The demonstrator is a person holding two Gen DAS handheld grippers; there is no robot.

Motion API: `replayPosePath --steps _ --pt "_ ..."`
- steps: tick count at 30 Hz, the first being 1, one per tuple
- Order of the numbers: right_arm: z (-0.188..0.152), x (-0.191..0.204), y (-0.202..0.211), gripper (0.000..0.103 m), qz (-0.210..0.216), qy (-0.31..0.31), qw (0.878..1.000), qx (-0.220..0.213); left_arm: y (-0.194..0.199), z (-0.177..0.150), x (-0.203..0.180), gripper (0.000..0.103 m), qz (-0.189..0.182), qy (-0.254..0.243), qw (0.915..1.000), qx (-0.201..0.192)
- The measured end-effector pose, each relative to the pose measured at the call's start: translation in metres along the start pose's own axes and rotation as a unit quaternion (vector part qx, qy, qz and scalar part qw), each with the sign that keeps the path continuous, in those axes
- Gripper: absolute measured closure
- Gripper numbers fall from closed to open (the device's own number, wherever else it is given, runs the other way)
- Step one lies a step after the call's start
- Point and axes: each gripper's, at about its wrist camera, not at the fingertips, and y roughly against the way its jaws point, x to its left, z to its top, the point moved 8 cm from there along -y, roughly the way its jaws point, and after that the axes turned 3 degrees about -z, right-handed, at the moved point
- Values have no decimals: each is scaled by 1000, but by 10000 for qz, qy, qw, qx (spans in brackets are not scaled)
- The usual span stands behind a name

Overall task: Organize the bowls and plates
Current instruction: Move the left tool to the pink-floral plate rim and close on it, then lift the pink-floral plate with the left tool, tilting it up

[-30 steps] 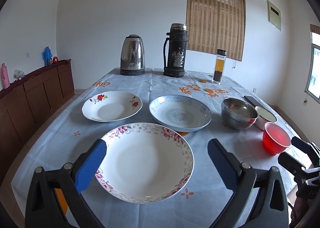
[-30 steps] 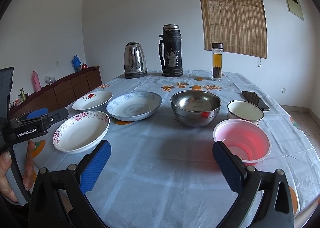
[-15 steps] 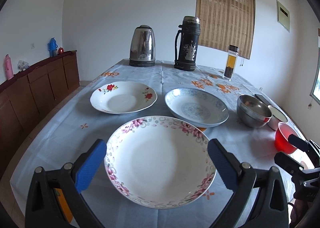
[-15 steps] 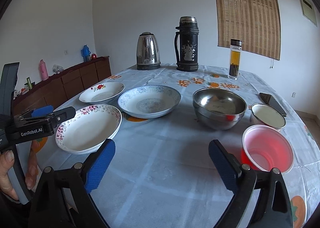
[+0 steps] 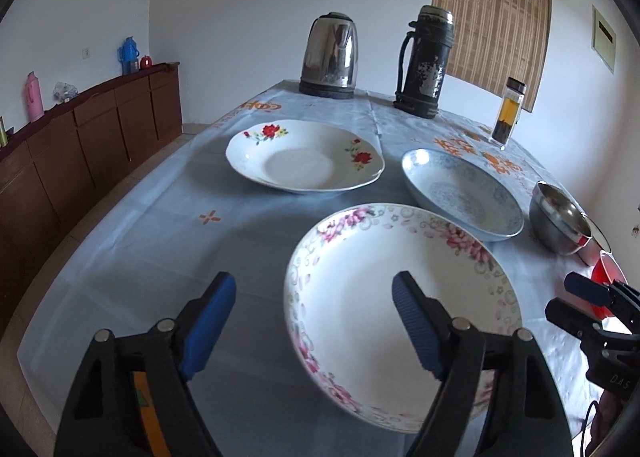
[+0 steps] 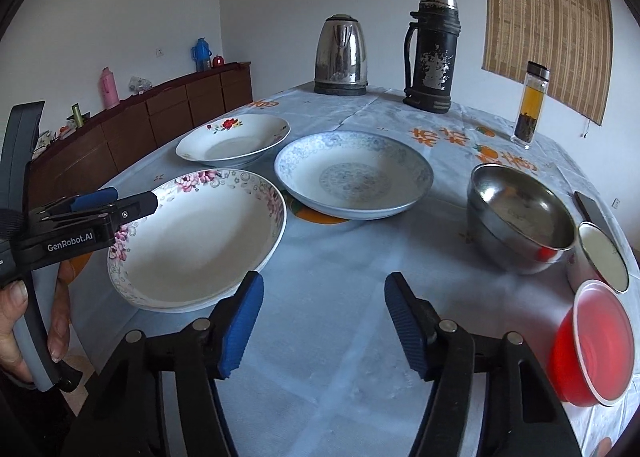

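Both grippers low over the near edge of the table, jaws closing, nothing gripped.

The left gripper (image 5: pixel 314 327) straddles the near-left rim of the pink-flowered plate (image 5: pixel 400 297): its right pad sits over the plate's well, its left pad over bare tablecloth (image 5: pixel 160 225), neither pressing the rim. The right gripper (image 6: pixel 324 323) has only cloth between its jaws; that plate lies just left of it, the red plastic bowl (image 6: pixel 592 341) near right, the steel bowl (image 6: pixel 520 213) farther right.
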Motion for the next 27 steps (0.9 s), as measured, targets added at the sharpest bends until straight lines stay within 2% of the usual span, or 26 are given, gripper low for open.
replayPosePath --steps 1,2,8,14,18,21,27 --pt "0 2 -5 56 80 -21 9999 99 -4 -1 4 30 2 42 10000 75" --pt "0 2 -10 58 143 -43 9997 186 -7 -2 6 35 2 76 9999 131" --pt "8 11 -26 62 333 -98 9987 366 -16 -7 13 61 -103 92 9991 393" --pt "17 19 -38 64 391 -98 9982 454 -22 -13 9 77 -291 35 9978 600" --pt "18 25 -43 76 503 -113 9972 537 -24 -12 3 85 -379 -48 9973 620" --pt "16 33 -47 85 542 -9 9966 613 -23 -12 2 86 -367 -80 9974 616" --pt "16 37 -48 86 376 271 9972 588 -24 -11 1 86 -323 -173 9974 613"
